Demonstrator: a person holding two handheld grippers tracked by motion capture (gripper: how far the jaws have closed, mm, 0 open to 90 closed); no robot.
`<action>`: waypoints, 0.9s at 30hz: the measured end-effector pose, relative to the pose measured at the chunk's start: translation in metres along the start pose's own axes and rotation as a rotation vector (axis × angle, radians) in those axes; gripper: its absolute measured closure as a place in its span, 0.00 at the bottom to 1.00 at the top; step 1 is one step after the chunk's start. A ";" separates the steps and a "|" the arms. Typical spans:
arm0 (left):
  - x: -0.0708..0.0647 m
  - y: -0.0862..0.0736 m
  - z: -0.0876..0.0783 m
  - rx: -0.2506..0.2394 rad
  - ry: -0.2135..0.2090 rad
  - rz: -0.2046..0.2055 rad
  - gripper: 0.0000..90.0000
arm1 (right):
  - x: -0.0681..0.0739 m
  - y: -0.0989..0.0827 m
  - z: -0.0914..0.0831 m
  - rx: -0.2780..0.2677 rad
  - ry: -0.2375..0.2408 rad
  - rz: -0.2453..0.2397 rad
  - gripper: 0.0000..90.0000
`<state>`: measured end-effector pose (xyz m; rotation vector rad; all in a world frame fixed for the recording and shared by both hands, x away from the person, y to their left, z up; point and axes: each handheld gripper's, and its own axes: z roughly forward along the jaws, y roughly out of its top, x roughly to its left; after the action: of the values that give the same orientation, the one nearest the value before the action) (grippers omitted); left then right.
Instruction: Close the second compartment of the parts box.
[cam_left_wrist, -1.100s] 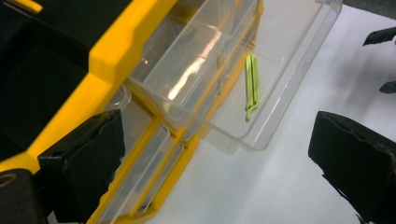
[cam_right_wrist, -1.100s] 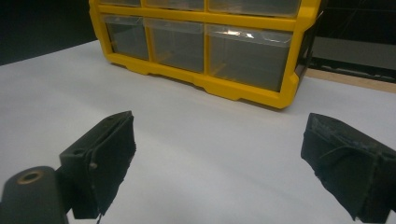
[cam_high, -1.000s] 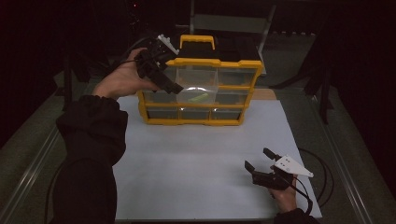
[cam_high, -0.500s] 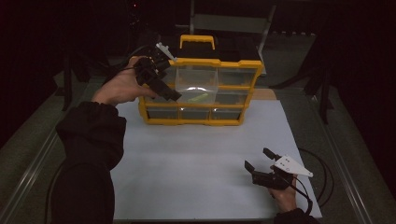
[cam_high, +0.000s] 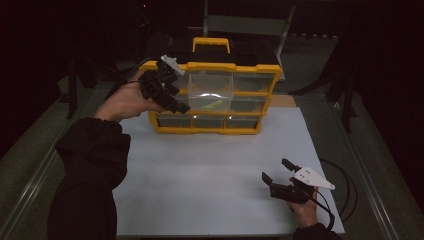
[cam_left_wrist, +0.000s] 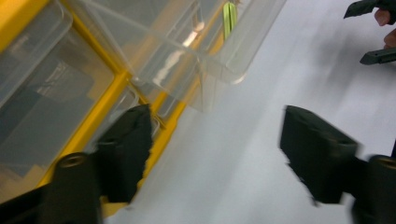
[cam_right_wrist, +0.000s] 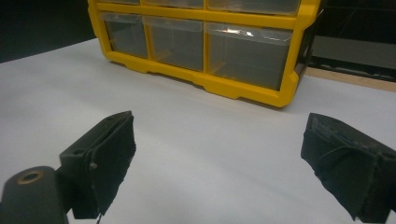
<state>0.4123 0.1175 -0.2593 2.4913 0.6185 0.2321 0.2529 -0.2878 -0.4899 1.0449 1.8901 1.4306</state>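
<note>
Drawer (cam_high: 210, 96) pulled out, just right of left claw (cam_high: 176, 102) | claw unclenched, closing, grasping nothing

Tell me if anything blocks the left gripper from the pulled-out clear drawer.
Nothing visible does. The left gripper, whose jaws have just been closing with nothing between them, hangs at the organizer's left front, right beside the drawer. Only white mat shows between its jaws.

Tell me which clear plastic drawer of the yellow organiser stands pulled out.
The middle drawer of the centre row: it juts forward past the yellow plastic organiser's frame and holds a small green stick; the other drawers sit flush.
</note>
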 end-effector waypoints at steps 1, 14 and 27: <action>0.000 -0.001 0.001 0.011 -0.006 -0.008 0.46 | 0.000 0.000 0.000 0.001 0.000 0.001 0.11; -0.009 -0.005 0.009 0.004 -0.078 0.031 0.86 | 0.001 0.000 0.001 0.002 0.001 -0.002 0.11; -0.016 -0.009 0.017 -0.056 -0.099 0.061 1.00 | 0.002 -0.001 0.001 0.005 0.003 -0.007 0.11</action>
<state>0.3995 0.1080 -0.2786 2.4530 0.4896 0.1454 0.2530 -0.2858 -0.4908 1.0384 1.8985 1.4250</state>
